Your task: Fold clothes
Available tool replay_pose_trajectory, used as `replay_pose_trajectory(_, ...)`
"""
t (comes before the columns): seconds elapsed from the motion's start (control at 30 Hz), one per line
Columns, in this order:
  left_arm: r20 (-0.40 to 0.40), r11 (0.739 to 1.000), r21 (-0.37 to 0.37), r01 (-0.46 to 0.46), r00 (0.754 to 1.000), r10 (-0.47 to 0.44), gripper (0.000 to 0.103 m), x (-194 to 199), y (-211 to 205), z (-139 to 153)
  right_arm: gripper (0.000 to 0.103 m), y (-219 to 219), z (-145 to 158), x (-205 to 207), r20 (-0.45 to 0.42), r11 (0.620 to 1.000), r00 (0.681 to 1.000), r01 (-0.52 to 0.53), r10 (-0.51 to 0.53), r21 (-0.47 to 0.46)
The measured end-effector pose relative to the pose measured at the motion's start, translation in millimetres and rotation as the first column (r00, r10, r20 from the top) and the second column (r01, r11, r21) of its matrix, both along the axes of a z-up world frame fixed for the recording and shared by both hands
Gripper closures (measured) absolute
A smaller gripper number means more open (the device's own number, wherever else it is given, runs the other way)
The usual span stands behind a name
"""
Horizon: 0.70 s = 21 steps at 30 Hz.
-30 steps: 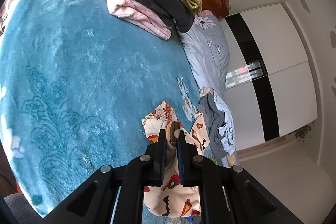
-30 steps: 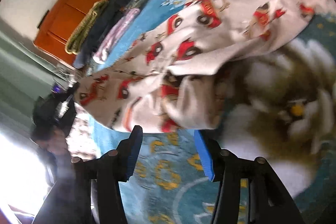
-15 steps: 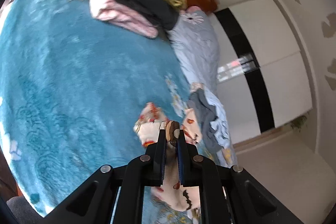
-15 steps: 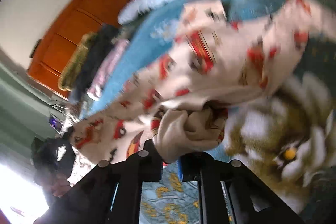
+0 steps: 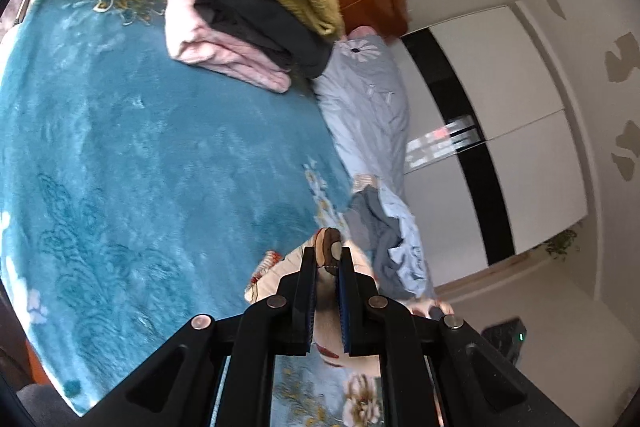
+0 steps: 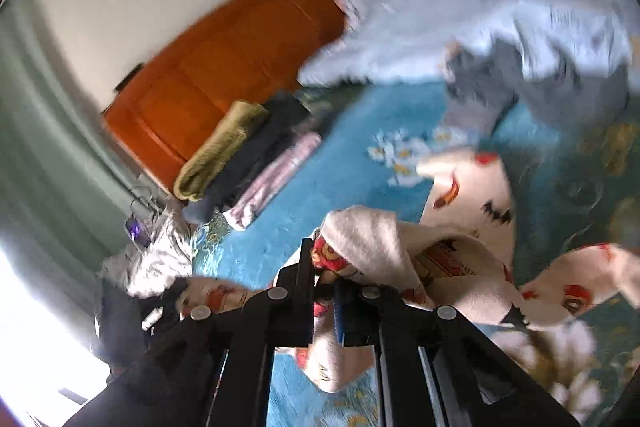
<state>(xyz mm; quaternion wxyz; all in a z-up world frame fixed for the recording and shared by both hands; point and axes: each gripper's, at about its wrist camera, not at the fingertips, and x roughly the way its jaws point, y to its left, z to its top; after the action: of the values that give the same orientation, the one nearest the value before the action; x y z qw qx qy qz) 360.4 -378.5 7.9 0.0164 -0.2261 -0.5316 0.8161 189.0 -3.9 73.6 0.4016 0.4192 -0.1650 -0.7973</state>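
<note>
Cloth is pinched in both tools: the left gripper [image 5: 327,267] has its fingers pressed together on an edge of the cream printed garment [image 6: 460,259], and the right gripper [image 6: 325,281] is clamped on a bunched fold of the same garment. The garment hangs and drapes over the teal blanket [image 5: 140,155] of the bed, near the edge that faces the white wardrobe [image 5: 516,147], part of it lifted and part trailing on the blanket. My reading is that the step in hand is lifting or spreading this garment between the two grips so that it can be laid flat for folding; whether a fold is already in it cannot be settled from the crumpled shape. The next move would call for keeping both pinches firm while drawing the cloth taut and level, without dragging it into the loose grey and pale blue clothes [image 5: 384,247] lying just beside it. At the far corner of the bed, a folded stack [image 5: 248,11] of pink, dark and mustard pieces sits well apart from it. Much is hard to make out: the right wrist view is smeared by motion, the gripper bodies hide the lower garment, and its outline, sleeves or legs, cannot be told.
</note>
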Motion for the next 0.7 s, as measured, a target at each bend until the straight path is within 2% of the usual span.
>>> replay_pose_trajectory(0.1,0.03,1.0,-0.007,-0.013,0.999,0.013,0.093,-13.2,-8.6,-4.2,0.096,-22.6,-11.6,-26.7,0.024,1.0,1.0,-0.009,0.009,0.006)
replay_pose_trajectory(0.2,0.06,1.0,-0.012,-0.024,0.998,0.024,0.093,-27.9,-16.9,-8.8,0.093,-52.5,-11.8,-53.4,-0.004,0.999,1.0,-0.007,0.007,0.054)
replay_pose_trajectory(0.27,0.079,1.0,-0.014,-0.02,0.997,0.021,0.093,-37.9,-20.2,-13.2,0.091,-67.2,-18.6,-72.2,0.018,0.995,1.0,0.004,-0.006,0.099)
replay_pose_trajectory(0.3,0.087,1.0,-0.015,-0.015,0.996,0.016,0.093,-41.8,-21.0,-15.8,0.088,-69.9,-23.0,-77.0,0.035,0.994,0.999,-0.001,-0.003,0.108)
replay_pose_trajectory(0.37,0.099,1.0,-0.016,-0.007,0.995,0.009,0.092,-44.5,-21.9,-21.2,0.072,-70.1,-28.9,-78.6,0.046,0.994,0.999,-0.031,0.027,0.105)
replay_pose_trajectory(0.4,0.104,1.0,-0.01,-0.009,0.995,0.01,0.091,-44.9,-22.8,-25.0,0.059,-67.3,-29.8,-76.6,0.04,0.994,0.998,-0.045,0.041,0.103)
replay_pose_trajectory(0.43,0.11,1.0,0.004,-0.012,0.994,0.012,0.091,-45.0,-24.3,-30.2,0.055,-60.6,-28.0,-71.0,0.019,0.993,0.998,-0.055,0.054,0.102)
replay_pose_trajectory(0.57,0.116,0.999,0.028,-0.022,0.993,0.018,0.091,-43.1,-26.1,-41.4,0.055,-18.1,-17.1,-45.6,-0.072,0.99,0.996,-0.04,0.05,0.132)
replay_pose_trajectory(0.7,0.116,1.0,0.0,-0.002,0.993,0.002,0.091,-42.0,-21.8,-39.6,0.055,46.8,-21.0,-22.1,-0.144,0.953,0.988,0.088,-0.047,0.289)
